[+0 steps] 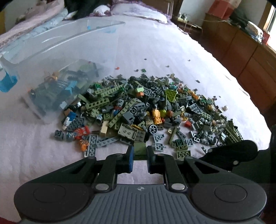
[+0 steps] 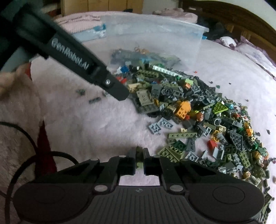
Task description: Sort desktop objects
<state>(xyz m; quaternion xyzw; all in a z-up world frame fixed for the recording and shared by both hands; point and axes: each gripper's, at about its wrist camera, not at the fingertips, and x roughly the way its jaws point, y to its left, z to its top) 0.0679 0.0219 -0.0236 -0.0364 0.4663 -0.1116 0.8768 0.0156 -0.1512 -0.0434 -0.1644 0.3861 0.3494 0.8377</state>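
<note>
A pile of loose toy bricks (image 1: pixel 155 106), mostly olive, grey and orange, lies spread on a pale fuzzy bed cover (image 1: pixel 34 146). In the left wrist view my left gripper (image 1: pixel 140 152) is shut on an olive green brick (image 1: pixel 139 147) at the pile's near edge. The same pile (image 2: pixel 198 112) fills the right side of the right wrist view. There my right gripper (image 2: pixel 139 153) is shut on a small olive brick piece (image 2: pixel 139 165) just left of the pile. A clear plastic bin (image 1: pixel 69 51) lies tipped behind the pile with several bricks inside.
The left gripper's black body (image 2: pixel 119 91) reaches in from the upper left over the pile, and a hand (image 2: pixel 6 81) holds it. A black cable (image 2: pixel 20 137) loops at the left. Pillows (image 1: pixel 138 12) and wooden cabinets (image 1: pixel 241 51) border the bed.
</note>
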